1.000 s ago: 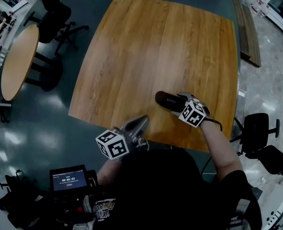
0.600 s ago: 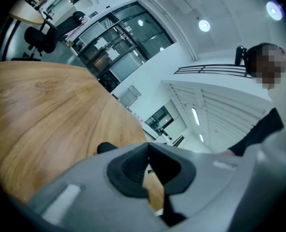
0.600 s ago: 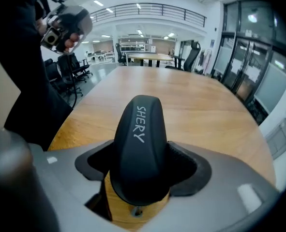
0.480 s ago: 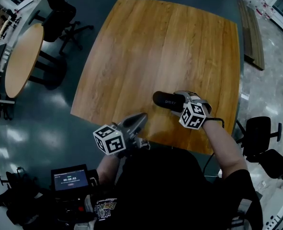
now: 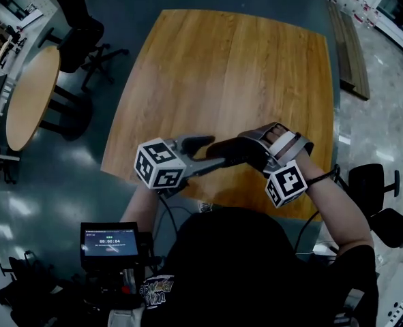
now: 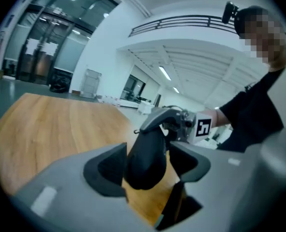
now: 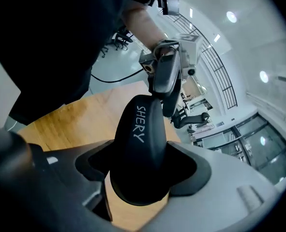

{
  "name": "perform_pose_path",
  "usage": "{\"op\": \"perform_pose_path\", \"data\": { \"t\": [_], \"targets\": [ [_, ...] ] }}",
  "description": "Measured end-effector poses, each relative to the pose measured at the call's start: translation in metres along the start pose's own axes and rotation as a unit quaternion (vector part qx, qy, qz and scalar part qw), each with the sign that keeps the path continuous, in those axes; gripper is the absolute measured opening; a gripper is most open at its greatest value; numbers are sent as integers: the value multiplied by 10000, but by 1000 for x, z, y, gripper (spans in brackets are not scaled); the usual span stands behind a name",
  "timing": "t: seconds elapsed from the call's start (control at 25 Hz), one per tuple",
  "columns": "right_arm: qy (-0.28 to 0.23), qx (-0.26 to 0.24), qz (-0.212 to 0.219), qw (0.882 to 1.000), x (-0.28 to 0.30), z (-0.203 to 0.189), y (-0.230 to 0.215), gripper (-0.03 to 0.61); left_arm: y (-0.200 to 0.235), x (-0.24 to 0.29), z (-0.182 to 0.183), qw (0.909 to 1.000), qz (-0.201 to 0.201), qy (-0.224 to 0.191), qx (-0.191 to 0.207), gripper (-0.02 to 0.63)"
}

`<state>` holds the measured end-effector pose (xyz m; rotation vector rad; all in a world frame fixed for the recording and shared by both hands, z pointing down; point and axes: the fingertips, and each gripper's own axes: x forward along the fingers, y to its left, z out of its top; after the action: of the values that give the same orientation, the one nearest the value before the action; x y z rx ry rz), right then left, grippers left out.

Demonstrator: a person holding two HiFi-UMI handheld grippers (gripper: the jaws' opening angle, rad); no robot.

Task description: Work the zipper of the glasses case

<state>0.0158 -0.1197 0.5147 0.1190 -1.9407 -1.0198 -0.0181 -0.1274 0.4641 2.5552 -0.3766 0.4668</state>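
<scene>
A black glasses case (image 5: 232, 152) marked "SHERY" hangs above the wooden table (image 5: 221, 67), lifted clear of it. My right gripper (image 5: 254, 150) is shut on its right end; in the right gripper view the case (image 7: 140, 149) fills the gap between the pads of that gripper (image 7: 140, 173). My left gripper (image 5: 211, 154) has just been opening. Its jaws stand wide around the case's other end (image 6: 145, 161), with a gap beside the right pad. The case lies between the two grippers, which face each other.
The table's near edge runs just below both grippers. A round table (image 5: 27, 94) and an office chair (image 5: 78, 33) stand on the floor at the left. Another chair (image 5: 375, 196) is at the right. A small screen (image 5: 109, 240) hangs near my body.
The right gripper has lifted the case off the table and rolled. The left gripper rose from the table's edge, opened, and now has the case's end between its jaws.
</scene>
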Motion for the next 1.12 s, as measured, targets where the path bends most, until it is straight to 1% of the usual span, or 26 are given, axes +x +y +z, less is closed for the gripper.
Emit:
{"op": "perform_pose_path", "data": {
  "t": [0.08,0.2,0.24,0.36,0.44,0.52,0.6,0.68,0.76,0.8,0.84,0.88,0.92,0.96,1.0,1.04,1.08,1.12],
  "targets": [
    [79,-292,13,9995,-9,9,-2,330,-16,14,-4,9981,-342,457,215,303],
    [103,-723,7,9973,-20,25,-3,330,-32,26,-13,9916,-699,993,453,309],
    [101,-888,5,9960,-23,30,-4,330,-38,29,-15,9888,-893,1110,443,320],
    [74,-1276,101,9917,-31,41,-3,330,-55,39,-18,9795,-1470,1345,306,322],
    [23,-1285,258,9914,-34,42,1,333,-59,44,-20,9759,-1618,1438,273,313],
    [-51,-1096,373,9933,-40,41,4,339,-63,46,-19,9764,-1628,1400,229,287],
    [-158,-798,322,9962,-52,36,-1,337,-62,46,-16,9798,-1521,1283,212,278],
    [-360,-179,206,9990,-71,27,-11,336,-56,45,-17,9832,-1307,1236,313,276],
    [-557,628,129,9964,-92,13,-25,325,-50,40,-18,9847,-1063,1239,611,275],
    [-610,956,126,9935,-100,7,-32,299,-47,36,-17,9841,-916,1247,867,275],
    [-625,1167,156,9911,-107,3,-39,257,-44,32,-16,9815,-737,1279,1215,275],
    [-602,1253,215,9901,-111,0,-43,235,-41,29,-17,9756,-542,1357,1641,275],
    [-542,1228,292,9905,-113,-2,-45,227,-39,27,-19,9658,-367,1485,2095,275],
    [-451,1111,383,9920,-113,-4,-45,229,-38,26,-22,9532,-237,1644,2526,275],
    [-347,931,483,9939,-112,-4,-43,214,-38,26,-26,9397,-153,1803,2902,275],
    [-255,723,593,9953,-109,-3,-40,192,-38,25,-30,9274,-113,1935,3199,275],
    [-195,525,714,9959,-106,-1,-35,189,-38,25,-32,9182,-111,2033,3397,275],
    [-173,358,839,9957,-103,3,-30,183,-38,24,-34,9129,-140,2099,3497,275]
  ]
}}
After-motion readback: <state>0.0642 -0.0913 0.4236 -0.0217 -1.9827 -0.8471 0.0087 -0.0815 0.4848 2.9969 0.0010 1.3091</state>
